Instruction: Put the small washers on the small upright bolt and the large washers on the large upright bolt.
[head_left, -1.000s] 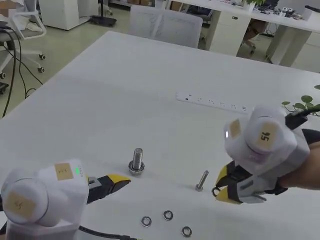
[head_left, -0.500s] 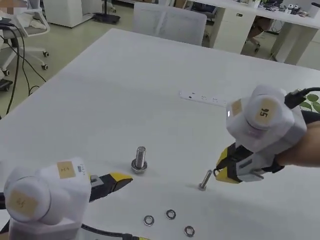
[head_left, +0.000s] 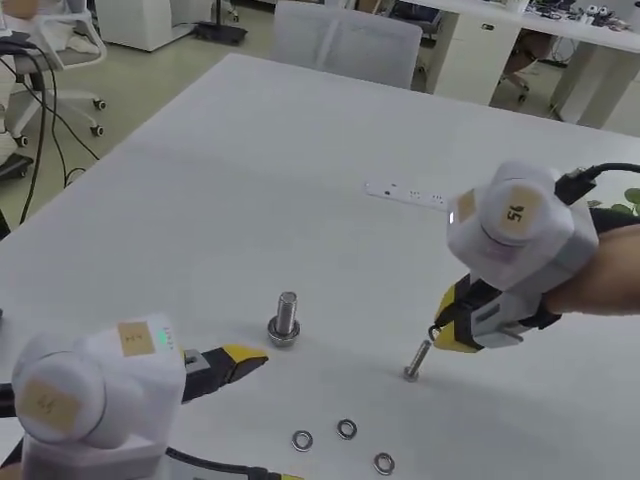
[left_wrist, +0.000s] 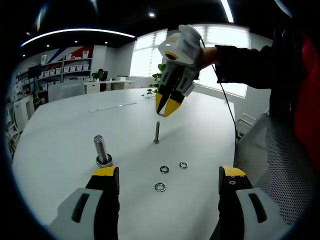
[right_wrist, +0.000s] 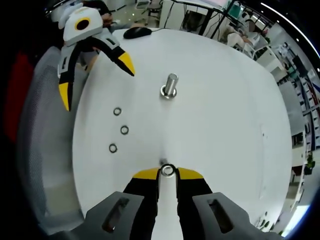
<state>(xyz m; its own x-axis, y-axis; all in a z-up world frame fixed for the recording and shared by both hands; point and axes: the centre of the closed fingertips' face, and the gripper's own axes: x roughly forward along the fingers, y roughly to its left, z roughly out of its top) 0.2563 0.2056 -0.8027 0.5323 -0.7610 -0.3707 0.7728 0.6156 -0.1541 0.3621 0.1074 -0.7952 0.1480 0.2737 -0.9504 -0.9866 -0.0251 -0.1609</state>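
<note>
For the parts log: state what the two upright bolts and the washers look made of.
Large bolt, small bolt, loose washers and the washer in the right hand-held gripper: probably steel, silvery-grey with a dull shine; plating cannot be told.

Bare table (head_left: 350, 320) lies open between the large bolt (head_left: 285, 320) and the small bolt (head_left: 416, 360). The right gripper (head_left: 437, 333), clamping a washer (right_wrist: 167, 170), hangs just above the small bolt. Three loose washers (head_left: 346, 429) lie nearer the person.

My table (head_left: 250, 180) is plain white. The large bolt (head_left: 285, 320) is dull silver, as are the small bolt (head_left: 416, 360) to its right, three loose washers (head_left: 346, 429) before it and the washer (right_wrist: 163, 170) my right gripper (right_wrist: 168, 173) pinches. It and my left gripper (left_wrist: 167, 175) have black, yellow-tipped jaws.
</note>
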